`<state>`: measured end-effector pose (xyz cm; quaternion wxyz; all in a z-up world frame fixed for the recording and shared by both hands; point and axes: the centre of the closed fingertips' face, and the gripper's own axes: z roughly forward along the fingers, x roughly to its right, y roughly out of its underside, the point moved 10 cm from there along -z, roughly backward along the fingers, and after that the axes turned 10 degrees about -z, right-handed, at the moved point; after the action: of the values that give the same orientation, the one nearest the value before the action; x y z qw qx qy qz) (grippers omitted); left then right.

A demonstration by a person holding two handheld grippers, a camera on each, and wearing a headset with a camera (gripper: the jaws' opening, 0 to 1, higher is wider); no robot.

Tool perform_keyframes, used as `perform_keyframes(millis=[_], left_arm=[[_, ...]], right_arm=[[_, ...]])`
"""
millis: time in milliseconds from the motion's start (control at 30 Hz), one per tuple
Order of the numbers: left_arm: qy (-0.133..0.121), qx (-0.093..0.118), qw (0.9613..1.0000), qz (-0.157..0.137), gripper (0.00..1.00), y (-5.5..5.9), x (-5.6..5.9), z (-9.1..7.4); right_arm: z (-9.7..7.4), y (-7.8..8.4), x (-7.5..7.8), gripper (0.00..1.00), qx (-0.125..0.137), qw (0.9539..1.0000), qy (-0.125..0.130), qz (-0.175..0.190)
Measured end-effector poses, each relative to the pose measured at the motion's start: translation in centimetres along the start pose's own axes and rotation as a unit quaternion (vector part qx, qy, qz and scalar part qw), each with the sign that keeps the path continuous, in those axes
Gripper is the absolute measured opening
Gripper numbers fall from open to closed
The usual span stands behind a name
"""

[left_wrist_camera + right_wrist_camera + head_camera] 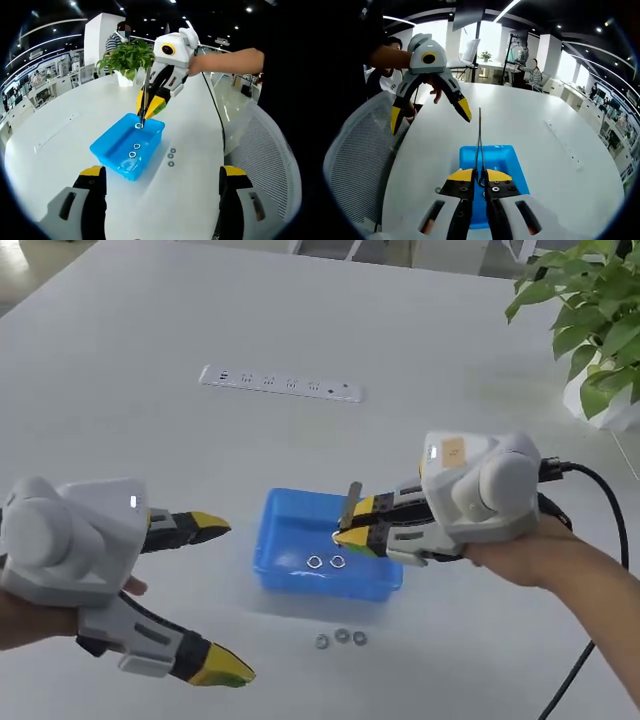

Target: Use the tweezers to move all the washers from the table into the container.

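The right hand-held gripper (350, 530) is squeezing the tweezers (479, 140) tight and holding them over the blue container (285, 520), where two washers (314, 562) are lying. Three washers (341, 637) are sitting on the bench (150, 320) just beside the container. The left hand-held gripper (225, 598) is hanging wide open nearby.

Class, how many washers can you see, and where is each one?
6. Three washers lie in a row on the table beside the blue container; two rest on its floor; one is at the tweezers tips, over the container. The right gripper may hide more.
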<state>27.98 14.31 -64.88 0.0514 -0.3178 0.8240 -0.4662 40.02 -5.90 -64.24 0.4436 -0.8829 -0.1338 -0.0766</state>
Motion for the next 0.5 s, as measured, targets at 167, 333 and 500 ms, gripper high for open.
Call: perform_keyframes(millis=[167, 333, 500], left_arm=[[-0.002, 0.001, 1.0, -0.001, 0.99, 0.1, -0.1, 0.0], [-0.003, 0.007, 1.0, 0.001, 0.97, -0.1, -0.3, 0.0], [-0.004, 0.008, 1.0, 0.0, 0.98, -0.1, -0.6, 0.1]], right_arm=[[0.6, 1.2, 0.4, 0.07, -0.006, 1.0, -0.002, 0.005], [1.2, 2.4, 0.7, 0.08, -0.009, 0.9999, -0.003, 0.012], [1.9, 3.4, 1.0, 0.08, -0.012, 0.9998, -0.006, 0.018]])
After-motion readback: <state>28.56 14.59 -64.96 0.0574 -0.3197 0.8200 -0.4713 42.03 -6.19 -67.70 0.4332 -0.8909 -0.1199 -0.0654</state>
